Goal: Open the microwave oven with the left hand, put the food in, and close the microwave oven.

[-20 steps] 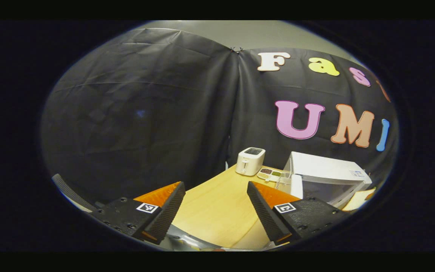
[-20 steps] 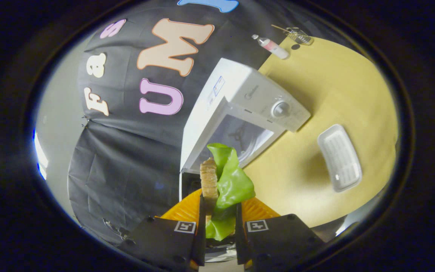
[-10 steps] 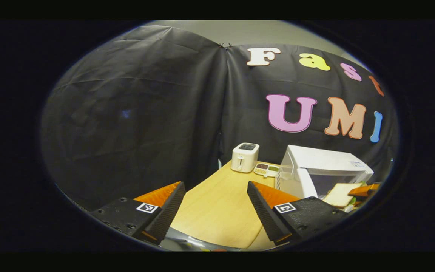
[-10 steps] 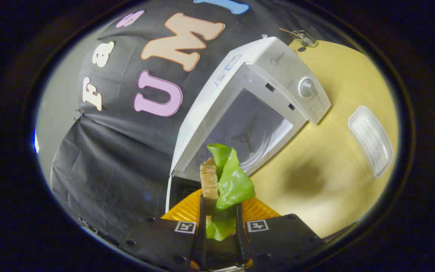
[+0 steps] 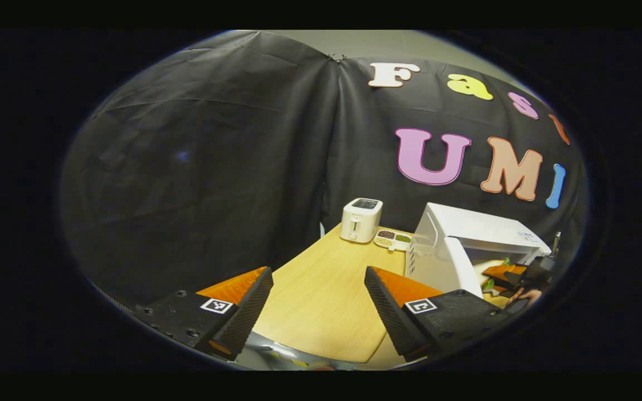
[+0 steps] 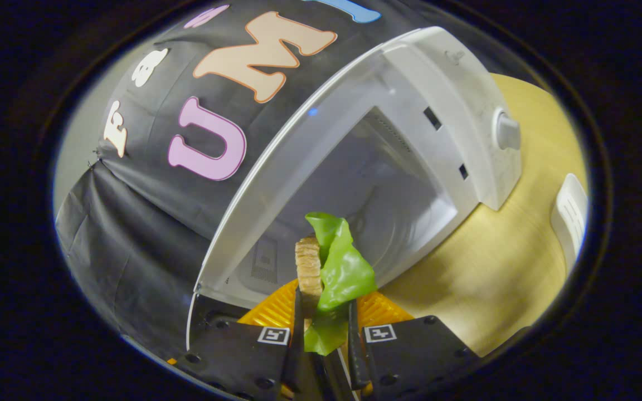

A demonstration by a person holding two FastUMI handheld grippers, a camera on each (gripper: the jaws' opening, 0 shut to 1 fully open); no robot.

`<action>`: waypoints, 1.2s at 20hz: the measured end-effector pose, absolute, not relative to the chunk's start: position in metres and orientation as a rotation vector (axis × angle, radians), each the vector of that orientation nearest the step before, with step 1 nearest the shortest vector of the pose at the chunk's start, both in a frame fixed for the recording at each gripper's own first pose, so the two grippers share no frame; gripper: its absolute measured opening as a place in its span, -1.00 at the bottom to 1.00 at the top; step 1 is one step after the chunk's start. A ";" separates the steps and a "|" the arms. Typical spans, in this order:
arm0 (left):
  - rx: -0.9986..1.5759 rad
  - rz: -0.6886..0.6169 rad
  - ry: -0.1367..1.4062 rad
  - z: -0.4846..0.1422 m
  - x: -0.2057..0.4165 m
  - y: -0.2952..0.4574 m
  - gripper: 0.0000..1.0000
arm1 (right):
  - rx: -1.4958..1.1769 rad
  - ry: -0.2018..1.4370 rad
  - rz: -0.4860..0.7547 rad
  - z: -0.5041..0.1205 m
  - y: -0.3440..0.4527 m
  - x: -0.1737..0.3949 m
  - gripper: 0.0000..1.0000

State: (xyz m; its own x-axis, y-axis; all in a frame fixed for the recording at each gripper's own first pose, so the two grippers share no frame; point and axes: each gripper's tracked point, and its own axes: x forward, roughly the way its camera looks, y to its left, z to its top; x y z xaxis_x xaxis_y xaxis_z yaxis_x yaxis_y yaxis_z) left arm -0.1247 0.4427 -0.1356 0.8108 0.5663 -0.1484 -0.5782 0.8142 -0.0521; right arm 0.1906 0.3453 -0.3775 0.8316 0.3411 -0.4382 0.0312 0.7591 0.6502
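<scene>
the microwave (image 6: 410, 139) looms nearer, right gripper (image 6: 324, 328) fingers clamping the sandwich (image 6: 326, 267), left gripper (image 5: 318, 312) fingers spread.

— How is the booth closed in?
— It is walled with black cloth (image 5: 198, 167), creased in places and gathered at a seam in the corner. A strip of pale grey wall (image 5: 354, 42) is seen above the cloth.
— And the furniture?
— A light wooden desk (image 5: 326, 301) is set against the cloth; its curved front edge is seen at the bottom. The grain is lit evenly, and a soft shadow is cast near its middle.
</scene>
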 end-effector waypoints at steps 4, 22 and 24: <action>-0.085 0.613 0.136 -0.136 -0.123 0.445 0.99 | 0.634 0.558 0.164 -0.396 0.360 0.216 -0.32; -0.078 0.497 0.157 -0.139 -0.103 0.415 0.92 | 0.160 0.453 -0.014 -0.415 0.285 0.261 0.93; -0.085 0.488 0.162 -0.142 -0.103 0.412 0.92 | 0.114 0.441 -0.023 -0.409 0.280 0.258 1.00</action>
State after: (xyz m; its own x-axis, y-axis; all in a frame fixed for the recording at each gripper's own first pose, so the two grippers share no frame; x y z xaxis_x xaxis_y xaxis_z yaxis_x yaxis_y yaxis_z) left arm -0.1030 0.4117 -0.1416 0.8711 0.4591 -0.1747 -0.4726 0.8803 -0.0430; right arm 0.2580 0.2801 -0.4094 0.9043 0.0026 -0.4270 0.0468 0.9934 0.1052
